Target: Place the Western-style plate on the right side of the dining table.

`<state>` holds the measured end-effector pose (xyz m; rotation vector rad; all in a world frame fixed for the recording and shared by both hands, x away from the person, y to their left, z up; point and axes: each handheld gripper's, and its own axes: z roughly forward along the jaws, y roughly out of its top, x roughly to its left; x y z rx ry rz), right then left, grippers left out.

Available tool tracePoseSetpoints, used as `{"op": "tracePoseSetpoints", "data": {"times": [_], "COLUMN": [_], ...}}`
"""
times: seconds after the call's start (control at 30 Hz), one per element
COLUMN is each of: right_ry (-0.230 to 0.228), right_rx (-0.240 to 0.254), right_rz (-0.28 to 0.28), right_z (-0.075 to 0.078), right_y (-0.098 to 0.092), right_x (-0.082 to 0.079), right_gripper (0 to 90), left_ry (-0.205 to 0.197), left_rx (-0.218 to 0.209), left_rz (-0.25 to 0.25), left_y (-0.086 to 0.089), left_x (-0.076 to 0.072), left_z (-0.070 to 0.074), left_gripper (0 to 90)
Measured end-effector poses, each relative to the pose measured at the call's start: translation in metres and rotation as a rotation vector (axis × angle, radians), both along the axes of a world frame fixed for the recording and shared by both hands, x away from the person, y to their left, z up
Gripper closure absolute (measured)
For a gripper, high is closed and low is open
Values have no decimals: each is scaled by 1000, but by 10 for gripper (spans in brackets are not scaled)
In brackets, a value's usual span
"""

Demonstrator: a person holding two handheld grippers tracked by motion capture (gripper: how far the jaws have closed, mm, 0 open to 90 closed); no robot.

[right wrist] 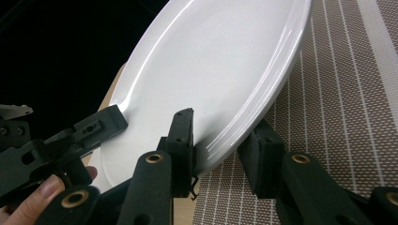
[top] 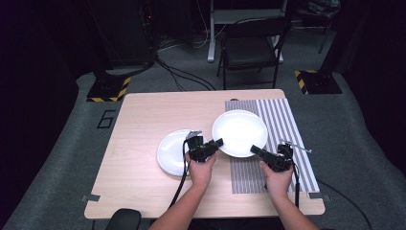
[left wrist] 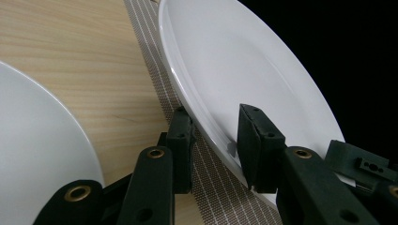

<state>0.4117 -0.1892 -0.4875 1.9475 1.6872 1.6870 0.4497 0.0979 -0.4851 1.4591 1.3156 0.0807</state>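
Above the striped placemat (top: 282,139), the large white plate (top: 239,132) is pinched at opposite rim edges by left gripper (top: 214,145) and right gripper (top: 257,152) jaws; a second plate (top: 171,153) rests beside it on the tabletop (top: 143,124).

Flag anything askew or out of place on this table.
Only the large plate is askew: it is tilted off the striped mat, its rim pinched by the left gripper and right gripper. No spills or damage.
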Motion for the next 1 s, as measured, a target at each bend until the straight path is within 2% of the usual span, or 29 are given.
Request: {"op": "tracePoseSetpoints", "data": {"times": [0.23, 0.6, 0.87, 1.0], "right_ry": [10, 6, 18, 18], "right_rx": [6, -14, -10, -13], "right_rz": [-12, -36, -65, -75], "right_z": [-1, -3, -5, -6], "right_y": [-4, -14, -20, -24], "right_x": [-2, -4, -5, -7], "right_gripper": [665, 662, 660, 660], "left_ry": [-8, -3, 2, -2], "left_rx": [18, 2, 4, 15], "left_rz": [-21, -26, -36, -59], "left_y": [-4, -17, -26, -30], "left_x": [1, 5, 7, 9], "left_z": [-2, -4, -9, -10], "left_gripper": [661, 659, 655, 655]}}
